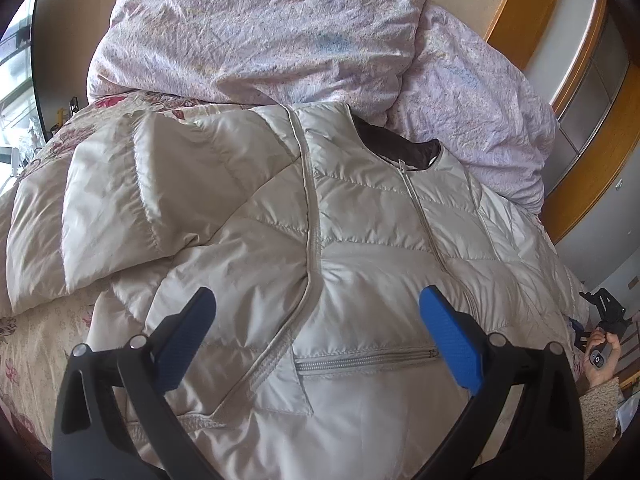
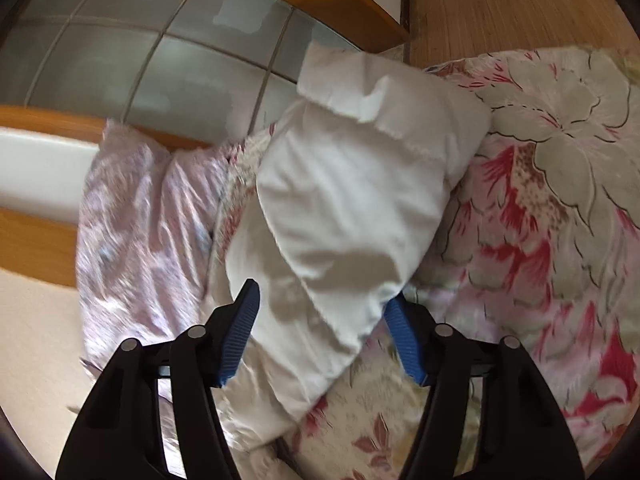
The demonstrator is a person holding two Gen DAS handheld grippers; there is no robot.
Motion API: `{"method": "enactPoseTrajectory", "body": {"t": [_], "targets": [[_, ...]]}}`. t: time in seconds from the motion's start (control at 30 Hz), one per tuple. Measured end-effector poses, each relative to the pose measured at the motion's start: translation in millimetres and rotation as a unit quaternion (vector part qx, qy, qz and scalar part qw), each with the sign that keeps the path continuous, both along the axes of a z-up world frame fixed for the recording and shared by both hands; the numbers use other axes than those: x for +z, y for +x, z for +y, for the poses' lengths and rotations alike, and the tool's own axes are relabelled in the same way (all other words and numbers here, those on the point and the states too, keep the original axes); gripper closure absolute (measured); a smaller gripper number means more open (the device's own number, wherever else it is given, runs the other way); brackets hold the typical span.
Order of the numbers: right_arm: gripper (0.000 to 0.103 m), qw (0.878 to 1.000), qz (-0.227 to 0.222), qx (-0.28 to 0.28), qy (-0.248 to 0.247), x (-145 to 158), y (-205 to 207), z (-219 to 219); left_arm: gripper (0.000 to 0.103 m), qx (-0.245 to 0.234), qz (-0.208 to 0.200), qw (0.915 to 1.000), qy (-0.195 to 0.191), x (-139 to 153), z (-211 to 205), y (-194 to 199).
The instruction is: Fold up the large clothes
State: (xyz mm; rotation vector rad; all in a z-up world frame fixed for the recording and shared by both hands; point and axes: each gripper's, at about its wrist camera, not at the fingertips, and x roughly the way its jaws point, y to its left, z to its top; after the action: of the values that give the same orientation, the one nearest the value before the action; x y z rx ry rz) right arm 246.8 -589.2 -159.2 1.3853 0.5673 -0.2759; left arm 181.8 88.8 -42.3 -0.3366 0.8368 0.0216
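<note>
Left wrist view looks down over a cream quilted jacket [image 1: 360, 240] spread front-up on a floral bedspread [image 1: 24, 364]. Left of the jacket's front zip [image 1: 424, 216], one sleeve [image 1: 108, 216] is folded across onto the body, its cuff end toward the bedspread's edge. Beyond the jacket's dark collar lining [image 1: 396, 144] lies a crumpled lilac duvet [image 1: 256, 36]. The left gripper [image 1: 318, 316] hangs above the lower front of the jacket, fingers spread wide and holding nothing, with a zipped pocket [image 1: 366, 360] between them. Right of the jacket, at the frame's edge, a hand [image 1: 600, 360] grips the handle of the other tool.

Right wrist view is motion-blurred. The lilac duvet [image 2: 132, 232] sits left of the jacket's other sleeve [image 2: 352, 208], and the floral bedspread [image 2: 540, 184] lies to the sleeve's right. The right gripper [image 2: 320, 328] has its blue pads [image 2: 404, 340] on either side of the sleeve; the fabric passes between them, the fingers partly apart, and I cannot tell whether they actually pinch it
</note>
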Motion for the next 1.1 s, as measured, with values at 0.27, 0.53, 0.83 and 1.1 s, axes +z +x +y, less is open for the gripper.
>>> {"method": "enactPoseTrajectory", "body": {"t": [0.27, 0.53, 0.83, 1.1], "targets": [[0.093, 0.996, 0.038, 0.003, -0.082, 19, 10, 0, 0.002, 0.005, -0.003, 0.9999, -0.008, -5, 10, -1], [0.096, 0.939, -0.013, 0.068, -0.337, 152, 41, 88, 0.002, 0.016, -0.019, 0.9992, -0.03, -1, 30, -9], [0.096, 0.838, -0.166, 0.239, -0.463, 230, 52, 268, 0.002, 0.049, -0.066, 0.9966, -0.007, 14, 47, -27], [0.096, 0.77, -0.161, 0.42, -0.454, 200, 76, 405, 0.002, 0.064, -0.074, 0.9952, -0.002, 16, 60, -36]]}}
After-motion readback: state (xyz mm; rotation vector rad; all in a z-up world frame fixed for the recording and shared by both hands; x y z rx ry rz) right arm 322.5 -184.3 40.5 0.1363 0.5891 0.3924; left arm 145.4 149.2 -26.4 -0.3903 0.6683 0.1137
